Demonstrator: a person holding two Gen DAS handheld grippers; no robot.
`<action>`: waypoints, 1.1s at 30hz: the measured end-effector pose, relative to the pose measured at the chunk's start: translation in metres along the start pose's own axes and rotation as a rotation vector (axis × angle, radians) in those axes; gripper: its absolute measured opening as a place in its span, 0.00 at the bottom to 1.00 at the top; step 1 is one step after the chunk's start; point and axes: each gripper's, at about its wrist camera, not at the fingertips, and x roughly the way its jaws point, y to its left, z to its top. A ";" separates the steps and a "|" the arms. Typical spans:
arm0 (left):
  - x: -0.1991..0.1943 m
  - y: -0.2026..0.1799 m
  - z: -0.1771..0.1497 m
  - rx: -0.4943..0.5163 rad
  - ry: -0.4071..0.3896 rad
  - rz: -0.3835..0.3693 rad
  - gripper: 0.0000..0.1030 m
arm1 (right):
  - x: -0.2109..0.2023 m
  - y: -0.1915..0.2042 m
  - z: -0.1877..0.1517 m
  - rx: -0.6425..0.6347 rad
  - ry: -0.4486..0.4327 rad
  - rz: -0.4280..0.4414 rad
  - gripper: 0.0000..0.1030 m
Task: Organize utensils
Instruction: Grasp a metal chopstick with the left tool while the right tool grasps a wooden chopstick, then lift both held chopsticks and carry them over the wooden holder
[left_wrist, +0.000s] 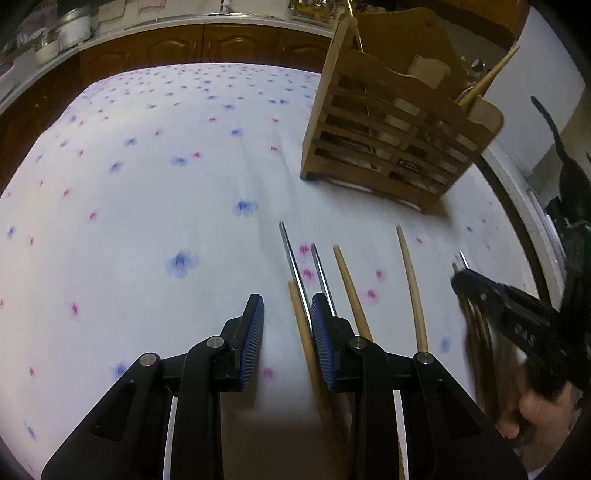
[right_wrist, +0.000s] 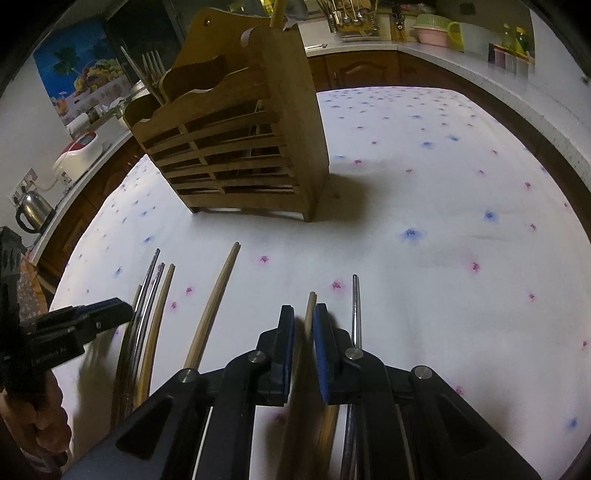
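Observation:
Several wooden and metal chopsticks lie in a row on the flowered tablecloth. My left gripper (left_wrist: 287, 314) is open and empty; a wooden chopstick (left_wrist: 301, 321) and a metal chopstick (left_wrist: 291, 258) lie just inside its right finger. My right gripper (right_wrist: 303, 319) is open, with a wooden chopstick (right_wrist: 309, 310) lying between its pads, not clamped. A metal chopstick (right_wrist: 355, 306) lies just right of it. The wooden slatted utensil holder (left_wrist: 388, 136) stands behind the row; it also shows in the right wrist view (right_wrist: 236, 147), with forks (right_wrist: 153, 68) in it.
The right gripper shows at the right edge of the left wrist view (left_wrist: 458, 277); the left one shows at the left of the right wrist view (right_wrist: 122, 306). A kitchen counter (right_wrist: 461, 55) with a dish rack (right_wrist: 351, 18), a kettle (right_wrist: 33, 210) and a basket surrounds the table.

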 end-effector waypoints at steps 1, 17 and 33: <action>0.005 -0.002 0.005 0.008 0.007 0.017 0.26 | 0.000 0.001 0.000 -0.002 -0.001 -0.003 0.12; 0.008 -0.014 0.023 0.105 -0.036 0.062 0.00 | 0.004 0.012 0.003 -0.045 -0.003 -0.034 0.04; -0.018 -0.005 0.016 0.070 -0.016 0.012 0.19 | -0.085 0.029 -0.001 -0.010 -0.171 0.061 0.04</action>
